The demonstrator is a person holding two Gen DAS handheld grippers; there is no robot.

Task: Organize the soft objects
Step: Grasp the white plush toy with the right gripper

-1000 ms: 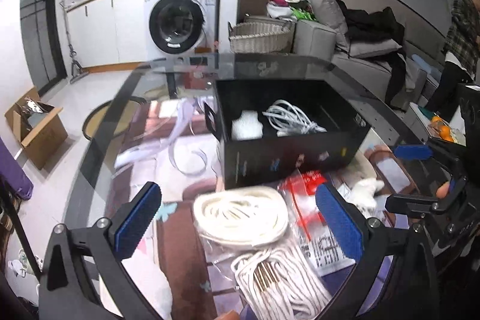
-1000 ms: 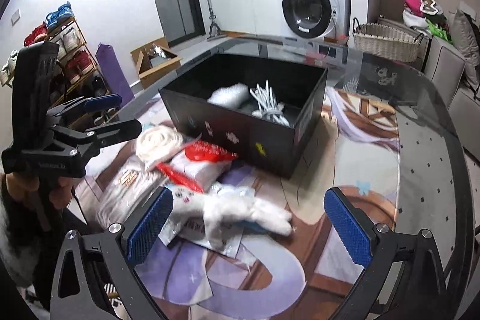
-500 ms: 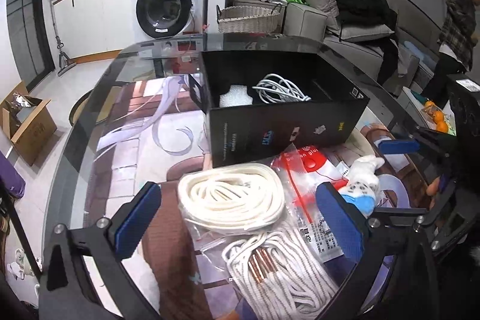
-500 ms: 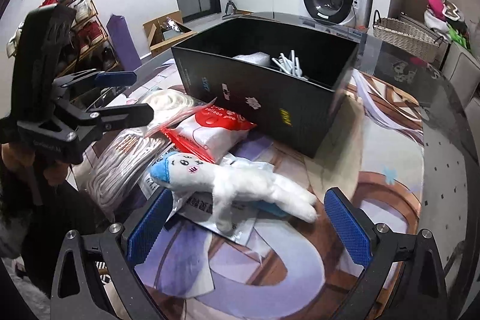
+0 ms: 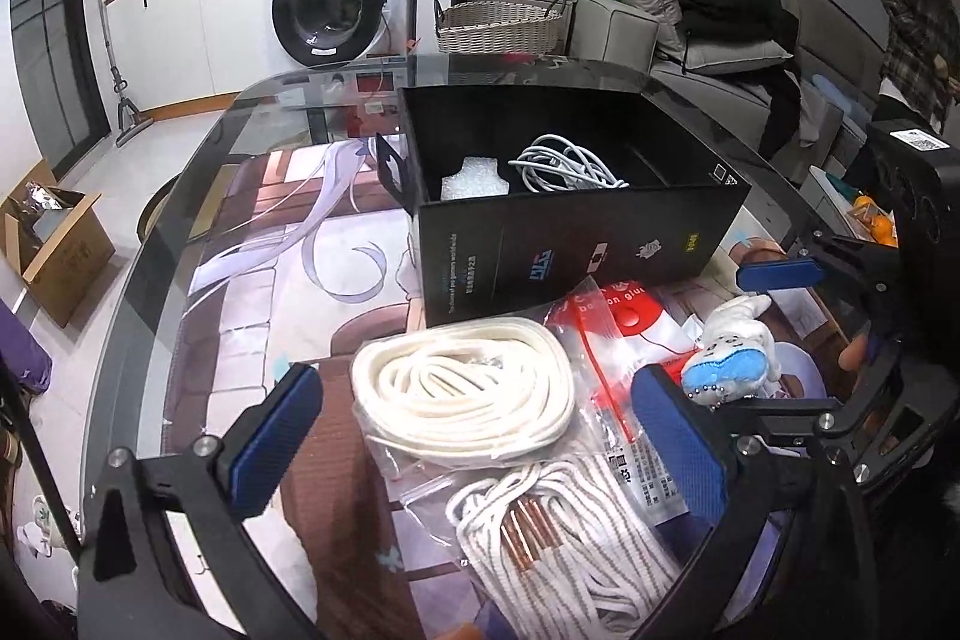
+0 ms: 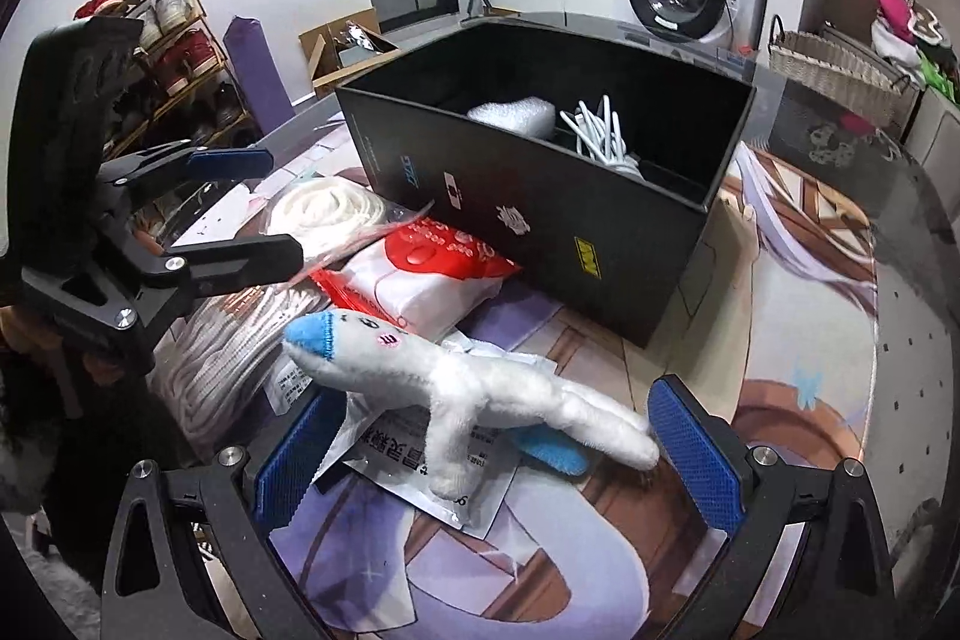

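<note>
A black box [image 5: 576, 232] stands on the table and holds a white cable bundle [image 5: 564, 163] and a white foam piece [image 5: 474, 181]. In front of it lie a bagged coil of white rope [image 5: 462, 394], a second bagged rope bundle with copper tips [image 5: 558, 556] and a red-and-white pack [image 6: 426, 268]. My left gripper [image 5: 480, 442] is open above the white rope coil. A white plush toy with blue tips [image 6: 468, 382] lies between the open fingers of my right gripper [image 6: 492, 460], which also shows in the left wrist view [image 5: 798, 340].
The table [image 5: 150, 292] is glass over a printed mat, with its rounded edge at the left. Beyond it are a washing machine [image 5: 336, 4], a wicker basket [image 5: 498, 28] and a sofa [image 5: 708, 46]. A cardboard box [image 5: 48, 232] and a shoe rack [image 6: 162, 40] stand on the floor.
Both grippers have moved forward and down toward the pile. The rope coil now lies between my left fingers and the plush toy between my right fingers. Both stay open.
</note>
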